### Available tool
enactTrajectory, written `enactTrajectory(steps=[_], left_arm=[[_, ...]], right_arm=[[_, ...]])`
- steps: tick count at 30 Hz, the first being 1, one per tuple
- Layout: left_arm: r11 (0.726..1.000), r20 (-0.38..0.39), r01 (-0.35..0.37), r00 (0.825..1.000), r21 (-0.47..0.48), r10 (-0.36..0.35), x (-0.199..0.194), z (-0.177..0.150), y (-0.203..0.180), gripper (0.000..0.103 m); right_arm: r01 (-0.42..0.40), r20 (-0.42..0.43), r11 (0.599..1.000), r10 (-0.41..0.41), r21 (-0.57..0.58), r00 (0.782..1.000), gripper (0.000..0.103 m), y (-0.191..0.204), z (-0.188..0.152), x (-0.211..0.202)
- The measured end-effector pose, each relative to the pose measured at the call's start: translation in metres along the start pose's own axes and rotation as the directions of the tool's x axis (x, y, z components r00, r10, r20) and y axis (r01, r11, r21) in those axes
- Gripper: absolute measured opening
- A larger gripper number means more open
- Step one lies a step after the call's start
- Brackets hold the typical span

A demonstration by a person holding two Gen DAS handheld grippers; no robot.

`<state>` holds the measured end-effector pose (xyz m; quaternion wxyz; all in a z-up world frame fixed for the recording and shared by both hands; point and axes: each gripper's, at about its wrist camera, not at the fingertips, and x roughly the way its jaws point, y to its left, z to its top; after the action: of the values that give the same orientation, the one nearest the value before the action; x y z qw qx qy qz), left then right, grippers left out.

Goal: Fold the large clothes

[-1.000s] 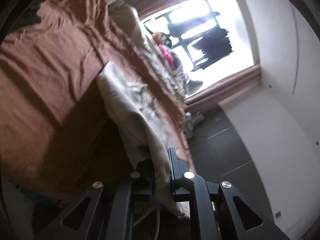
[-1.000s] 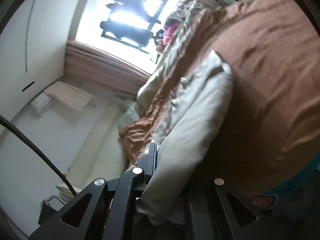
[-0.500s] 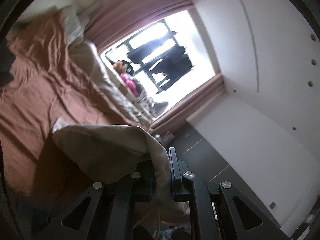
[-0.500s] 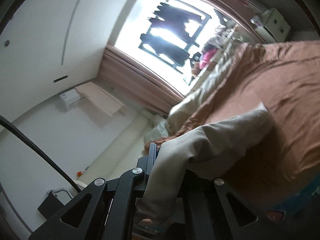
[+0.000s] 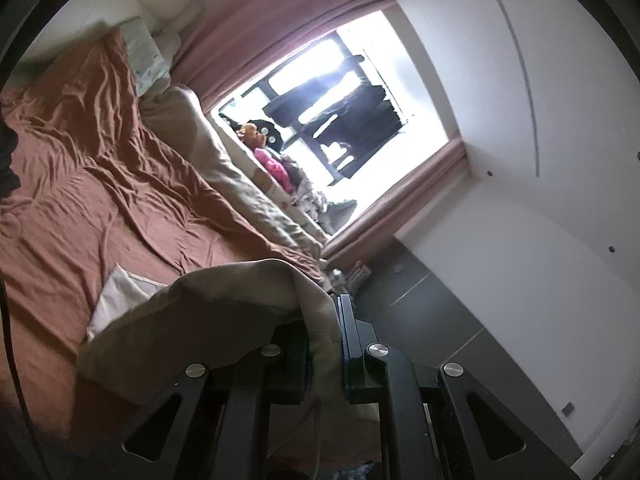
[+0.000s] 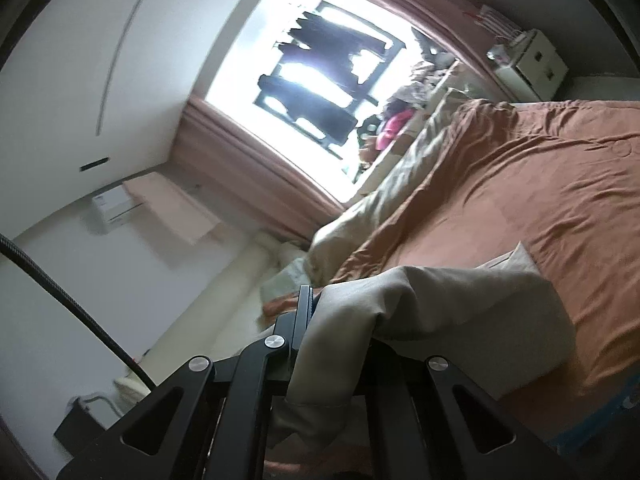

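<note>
A large beige garment [image 5: 224,300] hangs between my two grippers above the bed. My left gripper [image 5: 323,344] is shut on one edge of it; the cloth bunches between the fingers and drapes left and down. My right gripper [image 6: 332,344] is shut on the other edge of the beige garment [image 6: 460,312], which covers the right finger. A pale corner of the cloth [image 5: 116,296] rests low over the brown bedspread [image 5: 92,184].
The bed with its brown bedspread [image 6: 540,184] fills one side of both views. A beige duvet [image 5: 224,168] lies along the far side by the bright window [image 5: 336,112]. A white cabinet [image 6: 536,60] stands beyond the bed. A black cable [image 6: 64,300] runs at the left.
Both grippers have lifted and tilted upward with the garment. It was spread on the bed a second ago and now hangs raised, with window and walls filling more of each view.
</note>
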<state>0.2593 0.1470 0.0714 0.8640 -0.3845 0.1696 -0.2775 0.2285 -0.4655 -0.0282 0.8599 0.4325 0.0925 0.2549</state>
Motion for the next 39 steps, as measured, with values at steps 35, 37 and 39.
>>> enactTrajectory(steps=[35,37,39], left_arm=[[0.941,-0.308,-0.318,0.912,-0.113,0.271,0.251,0.0,0.23,0.082],[0.943,-0.306,-0.315,0.913,-0.107,0.27,0.252,0.0,0.227,0.085],[0.945,-0.296,-0.315,0.914,-0.086,0.277,0.249,0.0,0.219,0.088]], right_arm=[[0.379,-0.246,0.91,-0.334,0.167,0.91,0.039,-0.021,0.013,0.174],[0.372,-0.227,0.911,-0.33,0.175,0.916,0.089,-0.015,0.02,0.173],[0.361,-0.211,0.914,-0.322,0.183,0.923,0.089,-0.007,0.025,0.169]])
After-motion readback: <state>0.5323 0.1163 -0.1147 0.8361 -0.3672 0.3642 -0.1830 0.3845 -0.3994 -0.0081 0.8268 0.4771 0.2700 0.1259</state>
